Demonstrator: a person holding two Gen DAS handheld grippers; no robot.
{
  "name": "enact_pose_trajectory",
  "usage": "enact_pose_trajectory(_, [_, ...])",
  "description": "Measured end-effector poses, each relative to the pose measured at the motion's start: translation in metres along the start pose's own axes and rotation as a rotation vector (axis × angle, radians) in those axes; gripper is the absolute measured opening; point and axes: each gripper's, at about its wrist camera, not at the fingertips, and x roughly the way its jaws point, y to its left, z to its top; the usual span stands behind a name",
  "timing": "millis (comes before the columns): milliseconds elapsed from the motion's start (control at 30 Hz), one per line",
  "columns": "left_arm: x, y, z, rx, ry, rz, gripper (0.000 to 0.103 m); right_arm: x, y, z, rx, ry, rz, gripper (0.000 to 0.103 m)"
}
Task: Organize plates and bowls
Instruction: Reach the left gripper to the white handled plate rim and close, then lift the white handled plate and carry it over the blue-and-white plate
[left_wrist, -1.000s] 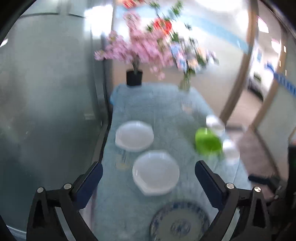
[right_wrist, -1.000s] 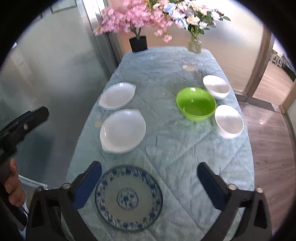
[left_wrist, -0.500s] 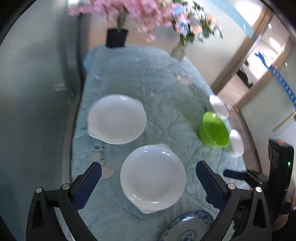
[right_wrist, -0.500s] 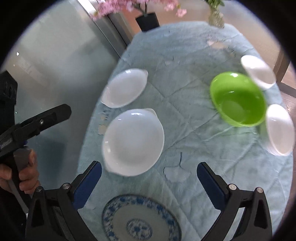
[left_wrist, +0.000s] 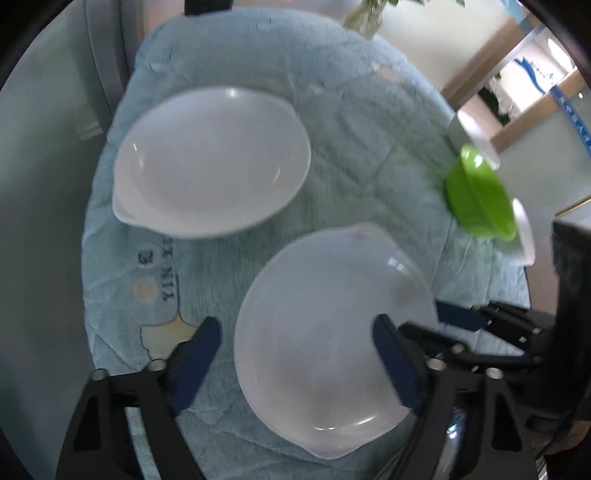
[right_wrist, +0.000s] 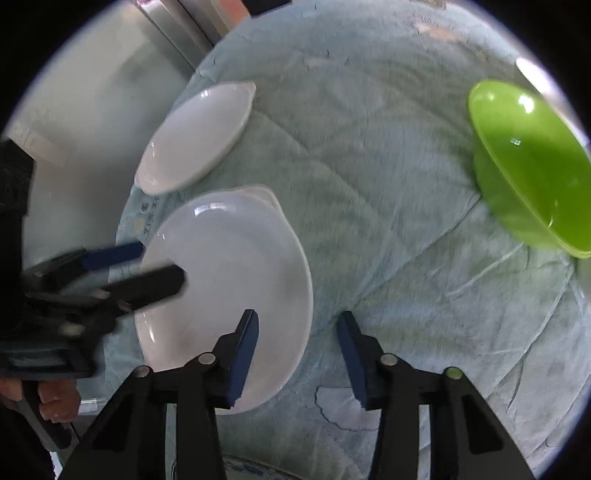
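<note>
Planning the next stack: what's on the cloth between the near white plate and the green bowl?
Nothing: only bare, creased tablecloth separates the near white plate and green bowl, per the right wrist view.

Tabletop cloth (right_wrist: 388, 192): pale blue quilted fabric, matt, stitched seams, creased. Near white plate (left_wrist: 332, 332): smooth, semi-gloss, soft highlights along rim, looks ceramic or melamine, can't tell which. Far white plate (left_wrist: 210, 166): same finish, glossier glints. Green bowl (right_wrist: 532, 166): glossy, smooth, plastic-looking. Left claw (left_wrist: 291, 354) and right claw (right_wrist: 297, 354): matt black plastic frames, bare metal pivot pins, dark blue matt pads (right_wrist: 243, 354).
</note>
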Motion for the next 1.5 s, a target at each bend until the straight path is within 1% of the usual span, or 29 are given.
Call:
enact_pose_trajectory(33, [0.003,0.001,-0.001,-0.006,0.015,0.0,0.067,0.001,0.0,-0.001,0.01,0.011,0.011,0.036])
enact_pose_trajectory(67, [0.006,0.002,-0.001,-0.008,0.028,-0.01,0.064,0.001,-0.001,-0.001,0.022,0.006,0.01,0.032])
enact_pose_trajectory(133, [0.008,0.0,-0.003,0.001,0.037,-0.005,0.055,0.001,-0.003,-0.002,0.047,0.006,0.003,0.03])
enact_pose_trajectory(167, [0.008,0.0,-0.003,0.001,0.031,0.003,0.054,0.001,-0.003,-0.002,0.055,0.005,-0.002,0.026])
enact_pose_trajectory(233, [0.008,0.002,-0.001,-0.016,0.03,0.004,0.046,0.002,-0.002,0.0,0.055,0.008,-0.028,0.019])
enact_pose_trajectory(300, [0.009,0.005,0.0,-0.032,0.028,-0.006,0.042,0.004,-0.005,0.004,0.065,0.014,-0.023,0.017])
enact_pose_trajectory(333, [0.007,0.006,-0.001,-0.034,0.026,-0.008,0.041,0.006,-0.006,0.004,0.072,0.02,-0.009,0.012])
enact_pose_trajectory(367, [0.007,0.006,-0.001,-0.032,0.025,-0.004,0.037,0.007,-0.007,0.004,0.082,0.022,-0.001,0.012])
enact_pose_trajectory(433, [0.006,0.009,-0.002,-0.033,0.023,0.009,0.026,0.007,-0.006,0.003,0.088,0.023,-0.009,0.012])
enact_pose_trajectory(467, [0.005,0.011,-0.002,-0.042,0.024,0.01,0.023,0.007,-0.005,0.003,0.087,0.022,-0.015,0.012])
enact_pose_trajectory(567, [0.003,0.021,-0.003,-0.063,0.03,-0.017,0.018,0.009,-0.004,0.004,0.092,0.024,-0.022,0.012])
enact_pose_trajectory(667, [0.001,0.019,-0.005,-0.051,0.029,-0.011,0.017,0.01,-0.002,0.009,0.111,0.026,-0.02,0.011])
enact_pose_trajectory(767, [-0.003,0.022,-0.006,-0.068,0.017,-0.026,0.013,0.009,-0.003,0.011,0.12,0.024,-0.02,0.011])
enact_pose_trajectory(833, [-0.011,0.021,-0.006,-0.07,0.001,-0.025,0.01,0.009,-0.005,0.012,0.13,0.025,-0.01,0.011])
enact_pose_trajectory(900, [-0.021,0.018,-0.006,-0.061,-0.013,-0.017,0.01,0.001,-0.005,0.012,0.13,0.017,0.003,0.011])
enact_pose_trajectory(1067, [-0.072,-0.001,-0.003,-0.058,-0.084,-0.037,0.009,-0.043,-0.003,0.016,0.114,-0.055,0.008,0.011])
enact_pose_trajectory(1200, [-0.127,-0.026,-0.004,-0.048,-0.148,-0.053,0.008,-0.103,-0.002,0.014,0.111,-0.14,0.015,0.011])
enact_pose_trajectory(1333, [-0.184,-0.058,-0.011,-0.034,-0.216,-0.069,0.008,-0.172,0.003,0.005,0.101,-0.241,0.019,0.009])
enact_pose_trajectory(1400, [-0.213,-0.076,-0.018,-0.017,-0.247,-0.07,0.008,-0.208,0.003,-0.004,0.095,-0.295,0.02,0.009])
enact_pose_trajectory(1500, [-0.25,-0.099,-0.034,-0.016,-0.274,-0.074,0.008,-0.243,0.008,-0.014,0.099,-0.348,0.037,0.008])
